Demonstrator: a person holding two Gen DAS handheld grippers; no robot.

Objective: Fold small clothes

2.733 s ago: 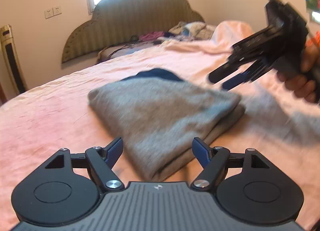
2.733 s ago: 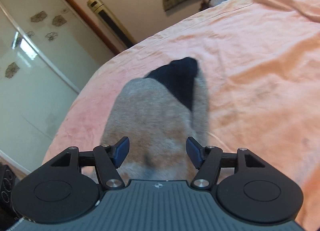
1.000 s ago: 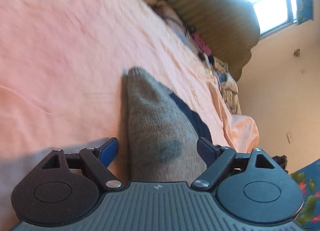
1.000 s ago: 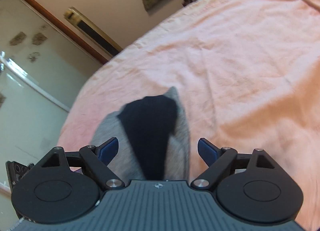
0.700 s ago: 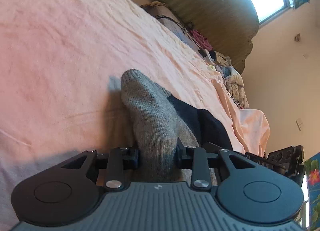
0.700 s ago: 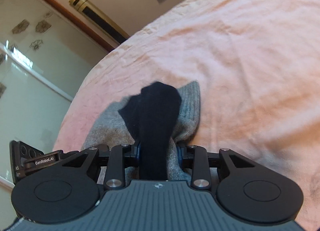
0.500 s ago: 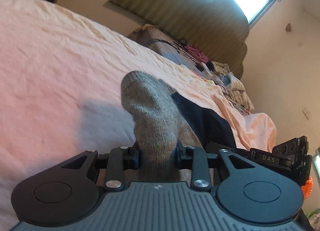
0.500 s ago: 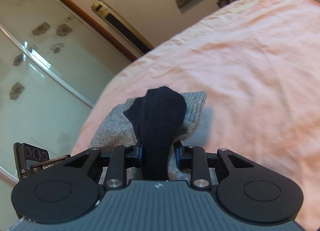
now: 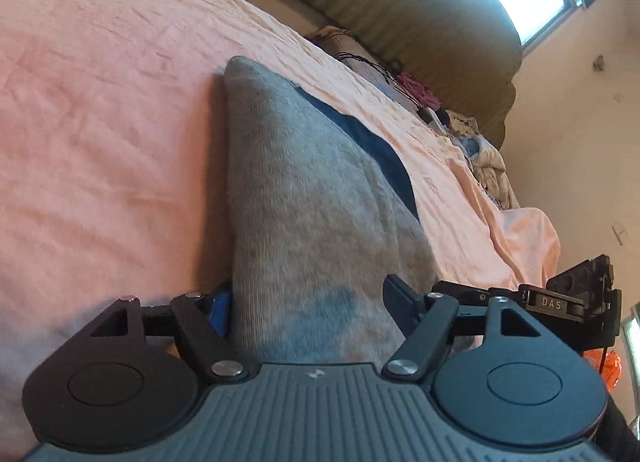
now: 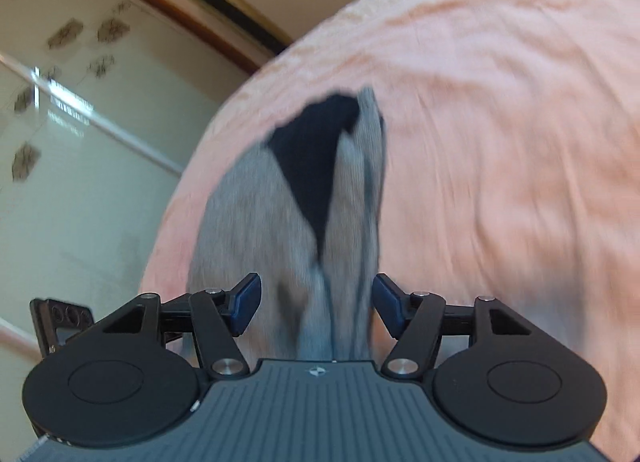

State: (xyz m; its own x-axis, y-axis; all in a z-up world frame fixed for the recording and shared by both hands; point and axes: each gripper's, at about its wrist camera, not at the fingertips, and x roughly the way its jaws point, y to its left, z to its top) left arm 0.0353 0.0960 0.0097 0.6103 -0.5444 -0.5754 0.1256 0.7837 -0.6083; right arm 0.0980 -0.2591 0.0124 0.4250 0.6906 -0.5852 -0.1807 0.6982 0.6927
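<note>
Left wrist view shows the bed point(image 9: 100, 133) under a pink sheet, and on it one folded grey garment point(image 9: 304, 221) with a dark navy part point(image 9: 372, 145) showing along its far side. The garment lies flat on the sheet and runs straight out from the camera, its near end between the fingers of the left hand-held gripper point(image 9: 308, 302). Those jaws are opening: the blue pads stand off the cloth on the right and just beside it on the left, so nothing is pinched.

From the right wrist view the same garment point(image 10: 280, 221) reaches away over the sheet point(image 10: 500, 141), the navy piece point(image 10: 316, 157) tucked between grey layers. The right hand-held gripper point(image 10: 316, 302) is also opening, with the cloth between its pads but not pressed.

The step in hand looks like letting the folded bundle go. To do it well, I would let both sets of jaws spread fully before drawing back, pull each gripper away low and along its own fingers so no pad drags a layer open, and move both at once so the bundle does not twist. The navy part may slip out if one side catches.

Count: one bed, one grey garment, one navy part, two hand-held grippers, and one pile of other clothes point(image 9: 480, 141) by the one headboard point(image 9: 420, 29).
</note>
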